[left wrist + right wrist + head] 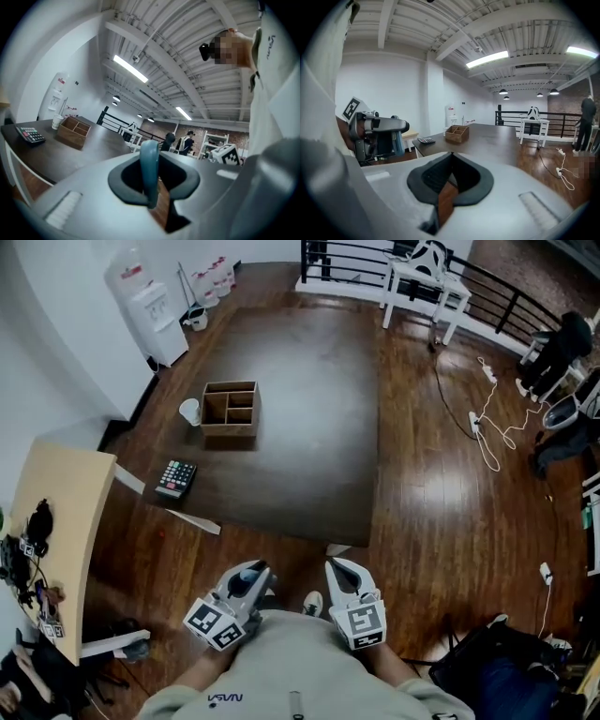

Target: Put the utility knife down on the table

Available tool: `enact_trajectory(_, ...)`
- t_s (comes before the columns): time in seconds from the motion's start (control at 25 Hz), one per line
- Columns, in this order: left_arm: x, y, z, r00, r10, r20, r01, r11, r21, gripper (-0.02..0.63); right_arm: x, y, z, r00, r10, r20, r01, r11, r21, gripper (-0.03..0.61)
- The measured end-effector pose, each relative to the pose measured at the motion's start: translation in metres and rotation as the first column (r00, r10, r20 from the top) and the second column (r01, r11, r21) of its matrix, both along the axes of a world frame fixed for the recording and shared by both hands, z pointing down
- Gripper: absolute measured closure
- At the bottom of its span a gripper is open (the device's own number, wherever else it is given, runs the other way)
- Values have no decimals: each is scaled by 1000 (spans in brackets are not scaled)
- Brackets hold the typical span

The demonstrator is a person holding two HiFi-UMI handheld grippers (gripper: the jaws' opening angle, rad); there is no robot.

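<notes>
You hold the utility knife (150, 164) in your left gripper (246, 582). Its fingers (123, 182) are closed on the knife, one on each flat side.

The knife stands up and down. Its long way runs from floor to ceiling, across the way the gripper points. One end sticks up above the fingers and the other end goes down between them. I cannot tell which end has the blade.

The knife is blue-green and smooth. From the left gripper view you see its thin edge, so it looks narrow, and its top end is round. From the right gripper view it shows as a short blue strip at the front of the left gripper.

The knife is not on the surface (309, 427). It is close to your tummy, over the wooden floor (441, 484), on your side of the near edge of the dark surface.

Your right gripper (343, 577) is beside the left one, a little apart from it. Its fingers (431, 176) are pressed together with nothing between them.

On the surface sits a wooden box (231, 409) with little rooms inside. A white cup (190, 412) is just beside it on the left. A calculator (176, 478) lies near the left edge, closer to you.
</notes>
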State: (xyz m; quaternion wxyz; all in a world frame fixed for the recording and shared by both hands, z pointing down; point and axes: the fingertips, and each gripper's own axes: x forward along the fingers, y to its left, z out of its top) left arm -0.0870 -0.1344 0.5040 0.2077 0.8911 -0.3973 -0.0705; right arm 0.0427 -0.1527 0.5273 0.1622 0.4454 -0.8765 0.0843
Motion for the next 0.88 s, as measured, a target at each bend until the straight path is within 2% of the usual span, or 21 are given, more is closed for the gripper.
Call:
enact_trajectory(0.2, 19, -50, 18, 995, 101, -4, -101, 995, -21, 560, 17, -29, 4, 996, 86, -16, -86, 996, -12, 578)
enact_trajectory(0.36, 26, -121, 32, 982, 189, 15, -189, 981, -34, 560, 34, -62, -8, 978, 209, -26, -209, 978, -6, 578)
enact_trajectory(0.56, 56, -204, 61, 941, 329, 84, -326, 944, -50, 560, 42, -92, -19, 942, 333, -43, -333, 943, 2, 578)
enact_trajectory(0.72, 75, -245, 92, 907, 406, 114, -393, 912, -120, 560, 43, -97, -21, 913, 403, -69, -405, 914, -15, 578)
enact_trajectory(0.88, 92, -275, 124, 866, 470, 171, -438, 878, -192, 560, 53, -95, -20, 867, 489, -90, -494, 869, -31, 578)
